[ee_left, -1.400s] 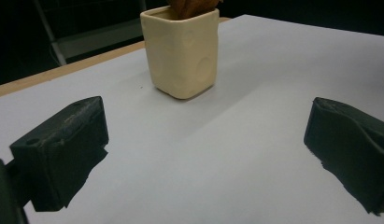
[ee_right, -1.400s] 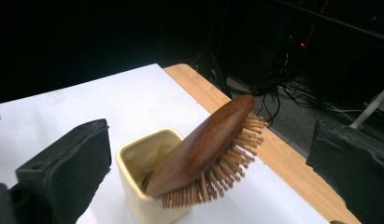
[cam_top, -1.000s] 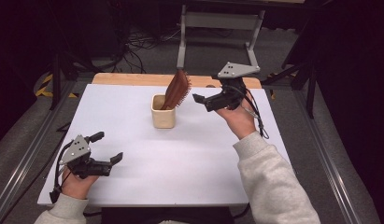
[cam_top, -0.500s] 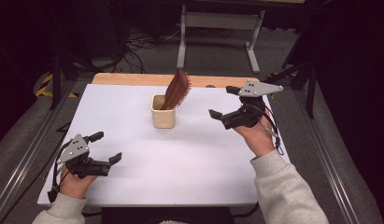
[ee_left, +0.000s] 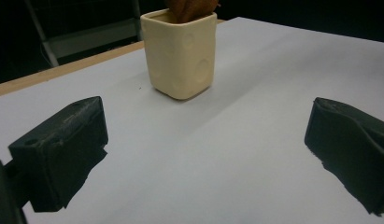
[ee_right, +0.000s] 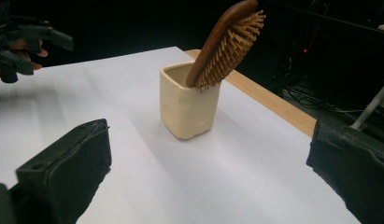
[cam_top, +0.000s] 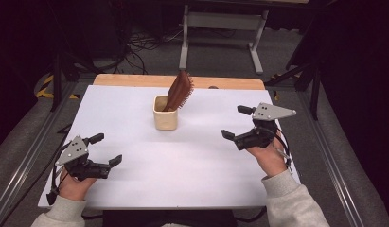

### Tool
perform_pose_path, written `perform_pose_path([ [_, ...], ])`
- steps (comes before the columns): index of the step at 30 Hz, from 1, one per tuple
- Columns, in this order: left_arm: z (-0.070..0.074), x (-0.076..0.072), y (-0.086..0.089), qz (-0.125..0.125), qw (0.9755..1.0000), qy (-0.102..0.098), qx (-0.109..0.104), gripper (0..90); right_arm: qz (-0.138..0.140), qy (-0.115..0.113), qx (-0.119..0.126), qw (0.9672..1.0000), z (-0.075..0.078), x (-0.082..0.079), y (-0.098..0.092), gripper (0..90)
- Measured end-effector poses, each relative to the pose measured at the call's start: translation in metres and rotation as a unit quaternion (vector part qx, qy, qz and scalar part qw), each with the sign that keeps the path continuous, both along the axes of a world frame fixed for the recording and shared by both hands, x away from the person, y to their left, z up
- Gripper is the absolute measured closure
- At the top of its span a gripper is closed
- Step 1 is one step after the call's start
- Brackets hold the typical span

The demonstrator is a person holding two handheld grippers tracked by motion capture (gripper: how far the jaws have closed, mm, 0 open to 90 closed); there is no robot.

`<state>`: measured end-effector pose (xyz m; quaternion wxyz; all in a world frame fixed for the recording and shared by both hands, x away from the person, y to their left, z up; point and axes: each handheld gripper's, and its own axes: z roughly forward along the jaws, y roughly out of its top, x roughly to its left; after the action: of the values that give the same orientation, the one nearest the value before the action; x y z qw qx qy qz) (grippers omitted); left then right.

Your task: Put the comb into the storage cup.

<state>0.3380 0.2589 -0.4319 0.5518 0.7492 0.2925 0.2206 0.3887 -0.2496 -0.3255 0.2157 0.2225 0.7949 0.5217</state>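
Note:
A cream square cup (cam_top: 165,113) (ee_left: 180,53) (ee_right: 188,103) stands on the white table top (cam_top: 192,161), toward the back middle. A brown wooden hairbrush (cam_top: 179,91) (ee_right: 227,44) leans in it, head up, bristles facing right in the high view. My right gripper (cam_top: 237,122) (ee_right: 208,172) hovers open to the right of the cup, nothing between its jaws. My left gripper (cam_top: 106,149) (ee_left: 208,149) rests low at the front left, open and empty, its jaws pointing at the cup.
A wooden strip (cam_top: 135,80) runs along the table's far edge. Beyond it stand a metal frame (cam_top: 220,28) and loose cables (cam_top: 145,40) on the floor. Metal rails (cam_top: 22,165) flank the table on both sides.
My right gripper has drawn back from the brush, moving right and toward the person, empty. The brush stays in the cup. The left gripper has hardly moved.

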Motion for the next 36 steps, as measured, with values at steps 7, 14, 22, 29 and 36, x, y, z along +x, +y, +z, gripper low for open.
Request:
perform_pose_path([
  [7,0.000,0.000,0.001,-0.004,1.0000,0.000,-0.003,0.7,-0.002,0.007,0.005,1.0000,-0.024,-0.008,-0.014,0.0],
  [14,0.001,-0.002,0.003,-0.006,0.9999,-0.007,-0.012,0.8,-0.005,0.019,0.019,0.9996,-0.054,-0.014,-0.020,0.0],
  [22,-0.001,-0.002,0.004,-0.010,0.9999,0.003,-0.009,0.6,-0.008,0.031,0.026,0.9991,-0.087,-0.021,-0.025,0.0],
  [29,-0.002,-0.002,0.005,-0.012,0.9999,0.008,-0.006,0.5,-0.008,0.039,0.017,0.9991,-0.115,-0.026,-0.027,0.0],
  [36,-0.008,-0.001,0.005,-0.002,0.9998,0.017,0.005,0.5,-0.017,0.064,0.016,0.9977,-0.132,-0.028,-0.029,0.0],
])
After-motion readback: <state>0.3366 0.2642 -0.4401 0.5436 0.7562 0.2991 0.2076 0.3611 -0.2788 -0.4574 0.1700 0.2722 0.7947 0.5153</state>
